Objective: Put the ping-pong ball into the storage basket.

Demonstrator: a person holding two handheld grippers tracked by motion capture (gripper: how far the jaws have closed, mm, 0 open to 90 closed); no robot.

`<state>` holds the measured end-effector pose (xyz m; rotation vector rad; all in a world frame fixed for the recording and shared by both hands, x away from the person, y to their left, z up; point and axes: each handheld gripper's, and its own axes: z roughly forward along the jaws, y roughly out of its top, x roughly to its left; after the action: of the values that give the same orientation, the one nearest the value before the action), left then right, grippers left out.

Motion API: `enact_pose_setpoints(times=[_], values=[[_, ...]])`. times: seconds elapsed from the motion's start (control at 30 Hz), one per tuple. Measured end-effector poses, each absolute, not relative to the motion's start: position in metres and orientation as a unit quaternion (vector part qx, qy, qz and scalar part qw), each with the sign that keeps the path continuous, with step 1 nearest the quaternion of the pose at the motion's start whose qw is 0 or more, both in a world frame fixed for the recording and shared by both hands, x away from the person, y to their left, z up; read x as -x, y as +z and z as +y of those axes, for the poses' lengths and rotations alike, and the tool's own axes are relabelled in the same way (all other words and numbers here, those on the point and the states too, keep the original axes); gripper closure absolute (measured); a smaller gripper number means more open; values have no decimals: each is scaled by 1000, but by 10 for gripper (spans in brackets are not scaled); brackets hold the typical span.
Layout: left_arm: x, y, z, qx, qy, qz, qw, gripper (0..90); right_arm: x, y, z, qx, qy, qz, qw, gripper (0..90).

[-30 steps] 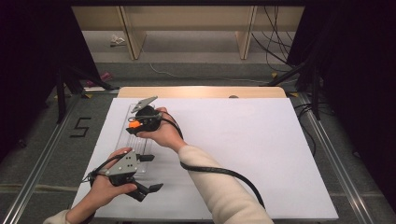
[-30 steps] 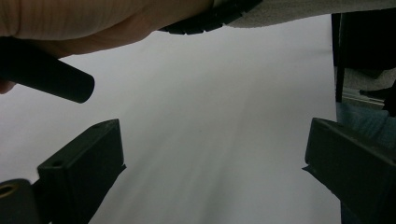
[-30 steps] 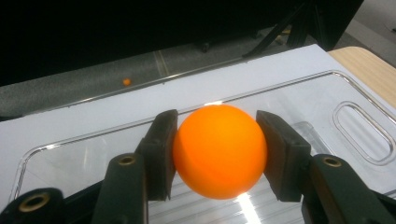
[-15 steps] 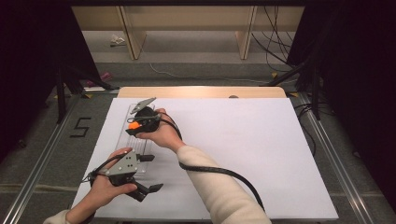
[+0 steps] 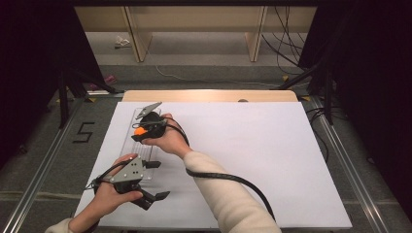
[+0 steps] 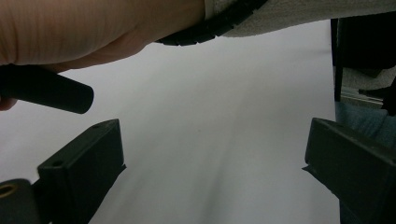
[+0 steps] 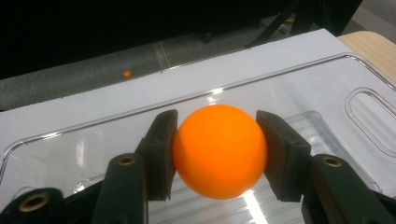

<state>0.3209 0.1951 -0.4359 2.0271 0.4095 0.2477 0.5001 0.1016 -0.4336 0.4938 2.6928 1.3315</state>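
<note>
White board [image 5: 252, 160] covers the table, and on its left part lies a clear plastic tray [image 7: 327, 93], shallow and glossy. Over that tray the right gripper [image 7: 215, 149] holds an orange ball [image 7: 219, 150], its two pads pressed on opposite sides at about the ball's widest line. The ball appears to hang just above the tray floor, not resting on it, though the gap is hard to judge. Nearer the person, the left gripper [image 6: 212, 163] stands with its jaws wide apart and nothing between them, close over bare board beside the tray's near end.

Biggest risk, as I judge it: the tray itself is light and unheld, so a nudge from either gripper could slide it across the smooth board. Next, the ball — round, hard and slick, gripped on two small patches only; any easing of the squeeze or a tilt of the hand could let it squirt out. Released from a height, it would likely bounce over the tray's low rim and roll off the board.
</note>
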Motion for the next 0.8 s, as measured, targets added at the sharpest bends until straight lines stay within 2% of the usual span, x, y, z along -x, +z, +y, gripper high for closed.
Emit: enact_pose_setpoints(times=[0.8], values=[[-321,-436,195,-842,101,167,502,41,-501,-442,105,-164,424,890,42,515]])
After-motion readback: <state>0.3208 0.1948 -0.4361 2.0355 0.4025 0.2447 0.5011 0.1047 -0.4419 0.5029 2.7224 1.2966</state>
